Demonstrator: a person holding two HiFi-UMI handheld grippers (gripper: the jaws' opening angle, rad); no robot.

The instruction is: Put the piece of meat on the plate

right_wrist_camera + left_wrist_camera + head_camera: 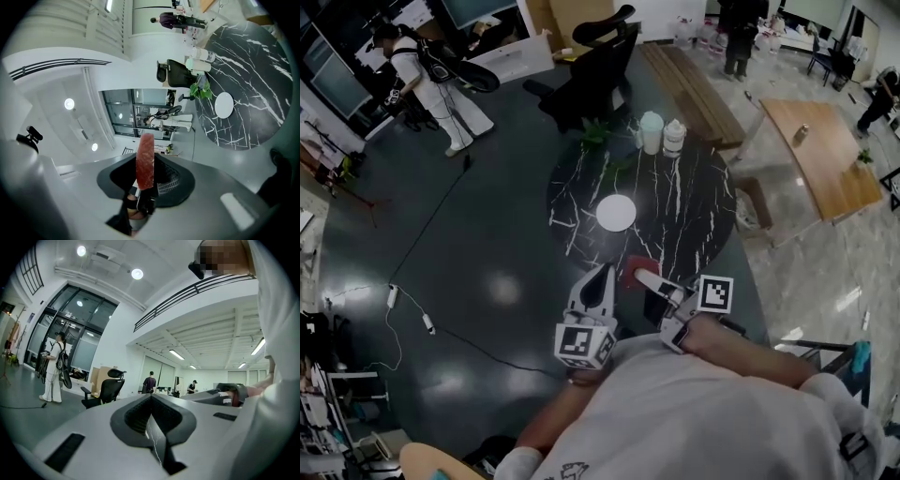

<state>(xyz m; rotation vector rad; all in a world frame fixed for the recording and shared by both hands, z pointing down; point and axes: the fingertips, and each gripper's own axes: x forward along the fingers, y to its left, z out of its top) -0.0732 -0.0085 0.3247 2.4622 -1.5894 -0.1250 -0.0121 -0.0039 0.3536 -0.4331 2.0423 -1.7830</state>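
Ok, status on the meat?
Left gripper shut, empty. Right gripper shut on piece of meat, at table's near edge. Plate bare, nothing in the way.

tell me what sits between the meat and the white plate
Nothing: the head view shows only bare marbled tabletop between the meat in the right gripper and the plate.

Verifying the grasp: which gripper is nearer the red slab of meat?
Right. The right gripper is shut on the red slab of meat, held on edge between its jaws. The left gripper hangs alongside it, apart from the meat.
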